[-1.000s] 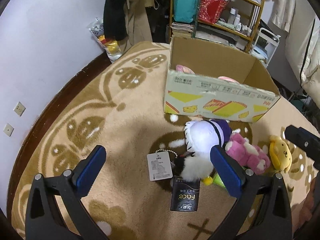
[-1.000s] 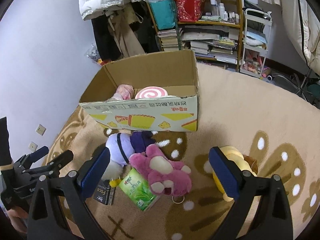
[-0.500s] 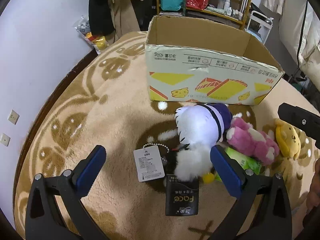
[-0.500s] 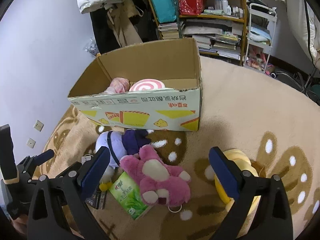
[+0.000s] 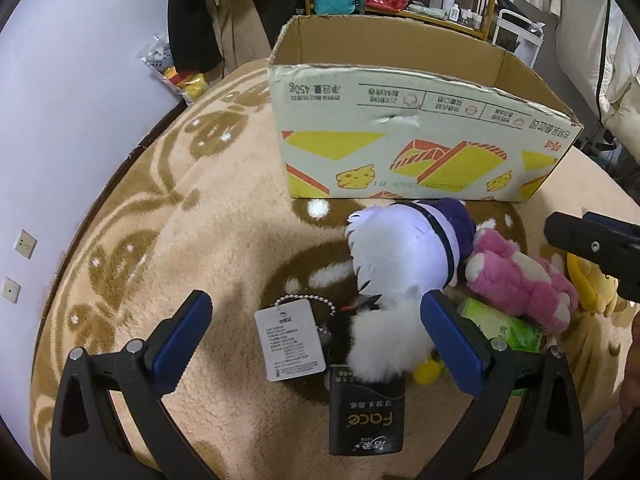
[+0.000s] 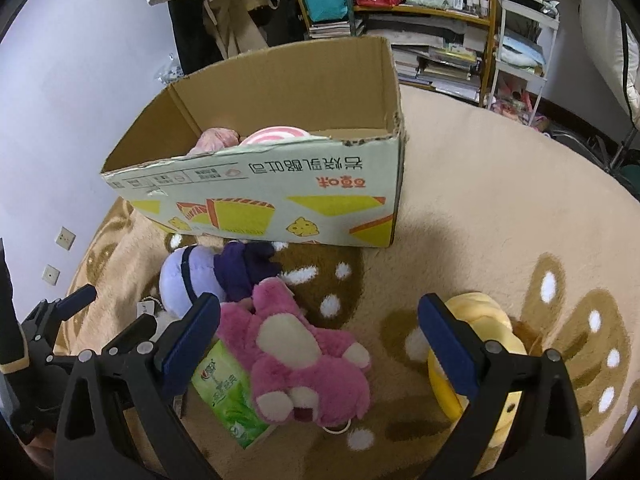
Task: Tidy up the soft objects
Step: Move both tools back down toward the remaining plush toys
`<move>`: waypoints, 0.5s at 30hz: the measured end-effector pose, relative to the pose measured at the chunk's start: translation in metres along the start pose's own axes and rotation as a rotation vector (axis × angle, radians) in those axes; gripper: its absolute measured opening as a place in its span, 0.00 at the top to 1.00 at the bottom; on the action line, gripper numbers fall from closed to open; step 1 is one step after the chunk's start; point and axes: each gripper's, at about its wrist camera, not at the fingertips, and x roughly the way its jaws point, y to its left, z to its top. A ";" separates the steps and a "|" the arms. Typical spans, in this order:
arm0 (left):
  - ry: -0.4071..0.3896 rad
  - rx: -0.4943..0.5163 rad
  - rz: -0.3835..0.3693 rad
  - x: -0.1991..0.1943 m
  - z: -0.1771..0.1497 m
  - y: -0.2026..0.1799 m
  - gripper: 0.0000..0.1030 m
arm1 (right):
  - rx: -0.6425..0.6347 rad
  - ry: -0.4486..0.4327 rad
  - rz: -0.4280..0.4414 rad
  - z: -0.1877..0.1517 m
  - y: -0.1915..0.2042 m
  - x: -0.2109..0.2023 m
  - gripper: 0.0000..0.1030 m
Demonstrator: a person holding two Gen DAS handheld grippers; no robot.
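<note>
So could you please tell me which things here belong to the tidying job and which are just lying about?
Job: white plush, pink plush, yellow plush, cardboard box.

Lying about: black packet, green tissue pack, paper tag, bookshelf.

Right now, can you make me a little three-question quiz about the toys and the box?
1. True or false: the pink plush is inside the cardboard box.
2. Which gripper has the pink plush between its open fingers: A left gripper, B right gripper?
3. Fill in: the green pack lies partly under the ____ plush.

Key: 1 false, it lies on the rug. 2 B. 3 pink.
</note>
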 end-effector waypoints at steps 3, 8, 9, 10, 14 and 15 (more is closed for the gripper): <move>0.004 0.007 -0.009 0.004 -0.001 -0.002 0.00 | 0.007 0.010 0.010 0.001 -0.001 0.006 0.00; 0.016 0.034 -0.009 0.010 -0.003 -0.009 0.00 | 0.010 0.035 0.011 -0.001 -0.001 0.013 0.00; 0.018 0.036 -0.010 0.011 -0.003 -0.009 0.00 | 0.009 0.038 0.011 -0.001 -0.001 0.014 0.00; 0.022 0.038 -0.010 0.013 -0.003 -0.011 0.00 | 0.007 0.042 0.011 -0.001 0.000 0.015 0.00; 0.032 0.039 -0.014 0.017 -0.003 -0.013 0.00 | 0.008 0.035 0.023 -0.003 0.002 0.017 0.00; 0.034 0.040 -0.013 0.018 -0.004 -0.013 0.00 | 0.008 0.035 0.029 -0.004 0.002 0.017 0.00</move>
